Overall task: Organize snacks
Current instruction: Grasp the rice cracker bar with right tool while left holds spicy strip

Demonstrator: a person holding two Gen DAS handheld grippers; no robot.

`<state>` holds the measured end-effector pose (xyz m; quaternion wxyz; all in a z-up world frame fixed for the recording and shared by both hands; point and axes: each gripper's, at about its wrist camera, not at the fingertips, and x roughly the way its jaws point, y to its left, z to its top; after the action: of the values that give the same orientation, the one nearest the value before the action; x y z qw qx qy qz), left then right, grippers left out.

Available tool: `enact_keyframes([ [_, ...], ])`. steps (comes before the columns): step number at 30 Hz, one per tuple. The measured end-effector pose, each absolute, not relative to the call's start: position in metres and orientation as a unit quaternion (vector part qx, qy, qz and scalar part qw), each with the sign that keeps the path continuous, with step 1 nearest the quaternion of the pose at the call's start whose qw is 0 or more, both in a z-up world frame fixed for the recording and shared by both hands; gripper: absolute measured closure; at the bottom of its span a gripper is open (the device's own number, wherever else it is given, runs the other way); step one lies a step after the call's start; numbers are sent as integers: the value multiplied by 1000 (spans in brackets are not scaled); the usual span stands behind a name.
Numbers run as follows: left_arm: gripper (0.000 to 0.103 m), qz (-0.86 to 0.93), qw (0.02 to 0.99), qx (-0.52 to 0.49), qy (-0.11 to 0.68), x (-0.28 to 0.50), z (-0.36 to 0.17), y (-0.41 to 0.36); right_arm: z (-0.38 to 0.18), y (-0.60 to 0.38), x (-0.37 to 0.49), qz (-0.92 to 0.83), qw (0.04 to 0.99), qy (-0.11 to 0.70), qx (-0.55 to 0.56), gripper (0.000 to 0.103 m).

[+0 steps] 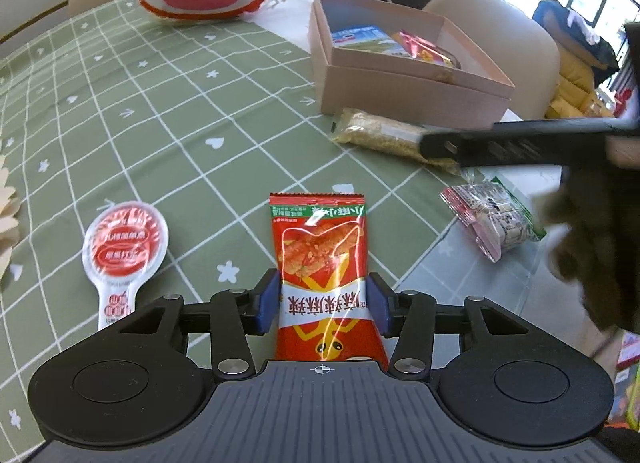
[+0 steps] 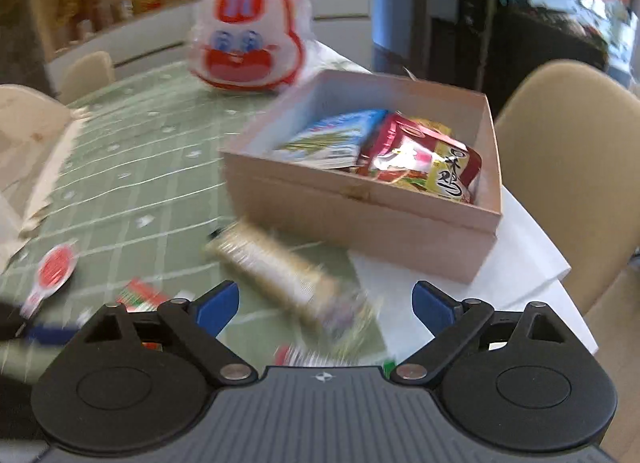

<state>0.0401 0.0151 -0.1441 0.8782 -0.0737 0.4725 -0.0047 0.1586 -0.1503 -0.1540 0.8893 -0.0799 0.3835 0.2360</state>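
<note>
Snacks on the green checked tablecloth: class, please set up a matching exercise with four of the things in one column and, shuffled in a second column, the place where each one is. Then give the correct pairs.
Things
1. red snack packet
2. grain bar
3. round red-lidded snack
4. blue-and-green packet

Places
A. inside the pink box
B. on the cloth, to the left of the red snack packet
C. between the fingers of the left gripper
D. on the cloth, just in front of the pink box

Pairs: 1-C, 2-D, 3-B, 4-A
</note>
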Motion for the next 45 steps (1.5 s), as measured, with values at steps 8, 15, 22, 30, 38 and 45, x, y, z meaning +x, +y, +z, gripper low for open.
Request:
enact_keyframes([
  [8, 51, 4, 875, -91, 475, 37, -143, 28, -158, -137, 153, 358, 816, 453, 20, 13],
  [15, 50, 10, 878, -68, 474, 37, -144, 20, -146, -101, 138, 326, 860, 369, -136, 26],
  [22, 50, 11, 879, -70, 472, 35, -144, 20, -165, -75, 160, 303, 840, 430, -133, 69],
  [30, 49, 9, 878, -70, 473, 35, -143, 20, -162, -102, 119, 323, 812, 467, -136, 70],
  [38, 49, 7, 879, -66, 471, 35, -144, 19, -161, -104, 130, 305, 826, 461, -110, 67],
  [45, 49, 11, 876, -70, 477, 38, -143, 20, -164, -89, 127, 304, 831, 442, -149, 66],
])
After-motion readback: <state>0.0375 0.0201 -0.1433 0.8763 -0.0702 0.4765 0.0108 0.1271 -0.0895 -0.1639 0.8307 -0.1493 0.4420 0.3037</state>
